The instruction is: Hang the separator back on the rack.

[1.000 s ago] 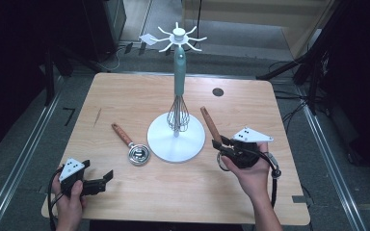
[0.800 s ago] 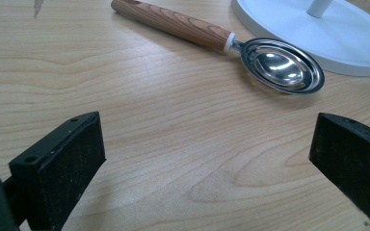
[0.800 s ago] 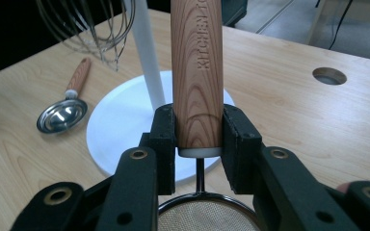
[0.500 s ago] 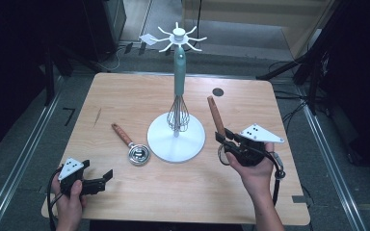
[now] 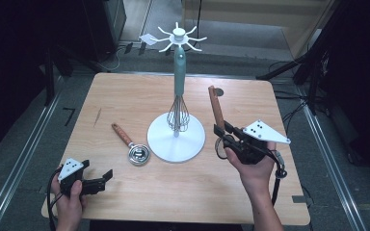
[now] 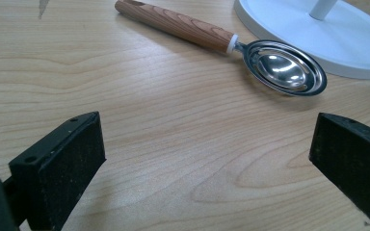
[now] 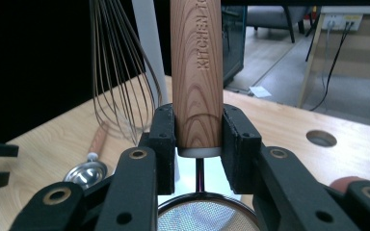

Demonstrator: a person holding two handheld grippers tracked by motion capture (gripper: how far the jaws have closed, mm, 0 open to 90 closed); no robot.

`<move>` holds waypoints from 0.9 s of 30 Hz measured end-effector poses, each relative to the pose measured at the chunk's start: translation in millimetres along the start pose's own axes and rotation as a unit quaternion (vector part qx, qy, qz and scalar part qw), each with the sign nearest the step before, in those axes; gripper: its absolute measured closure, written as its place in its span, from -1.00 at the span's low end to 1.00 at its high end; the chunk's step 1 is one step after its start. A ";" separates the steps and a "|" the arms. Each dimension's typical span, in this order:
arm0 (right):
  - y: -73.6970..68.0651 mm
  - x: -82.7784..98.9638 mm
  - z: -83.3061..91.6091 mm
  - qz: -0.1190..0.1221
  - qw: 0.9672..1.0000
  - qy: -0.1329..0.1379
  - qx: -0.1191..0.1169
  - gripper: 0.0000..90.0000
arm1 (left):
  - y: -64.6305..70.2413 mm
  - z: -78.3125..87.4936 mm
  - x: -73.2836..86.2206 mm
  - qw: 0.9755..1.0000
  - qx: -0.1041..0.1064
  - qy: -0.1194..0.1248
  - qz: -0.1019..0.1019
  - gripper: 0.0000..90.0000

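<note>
- High view: My right tool [image 5: 220, 136] is clenched on the wooden handle of a strainer [image 5: 216, 107]. The handle points up and away from me, above the tabletop [image 5: 125, 96], just right of the white stand [image 5: 176, 139]. A whisk [image 5: 178, 113] hangs on the stand. A spoon [image 5: 130, 144] lies left of the stand's base. My left tool [image 5: 101, 180] sits low at the near left edge, jaws wide apart, gripping nothing.
- Left gripper view: The black pads [image 6: 65, 159] stand wide apart over bare wood. The spoon [image 6: 250, 53] lies ahead, its bowl beside the stand's base [image 6: 318, 33].
- Right gripper view: Both pads [image 7: 166, 139] squeeze the strainer's handle [image 7: 196, 72] near its lower end. The mesh bowl [image 7: 204, 214] sits below.
</note>
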State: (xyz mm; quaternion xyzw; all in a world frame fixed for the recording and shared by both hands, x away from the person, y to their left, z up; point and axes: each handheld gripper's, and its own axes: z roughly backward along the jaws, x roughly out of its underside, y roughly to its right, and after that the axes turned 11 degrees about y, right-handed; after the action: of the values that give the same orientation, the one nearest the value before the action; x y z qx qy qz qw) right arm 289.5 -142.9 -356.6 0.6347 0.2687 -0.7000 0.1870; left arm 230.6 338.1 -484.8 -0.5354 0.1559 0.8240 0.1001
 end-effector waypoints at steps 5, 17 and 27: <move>0.0 -10.1 -1.5 -0.002 1.000 0.021 0.003 0.57 | 0.2 -0.1 0.1 1.000 0.000 0.000 0.000 -1.00; -9.6 -26.8 -6.0 0.016 0.998 0.059 0.000 0.57 | -0.2 -0.3 0.1 1.000 0.000 0.001 0.002 -1.00; -15.7 -36.4 -10.0 0.021 0.997 0.067 -0.017 0.57 | -0.1 -0.4 0.0 1.000 -0.002 -0.001 0.001 -1.00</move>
State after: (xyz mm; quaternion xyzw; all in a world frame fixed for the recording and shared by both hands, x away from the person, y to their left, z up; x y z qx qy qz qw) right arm 292.4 -127.2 -318.9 0.6828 0.2790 -0.6468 0.1940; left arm 231.0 338.1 -484.9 -0.5346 0.1551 0.8249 0.0983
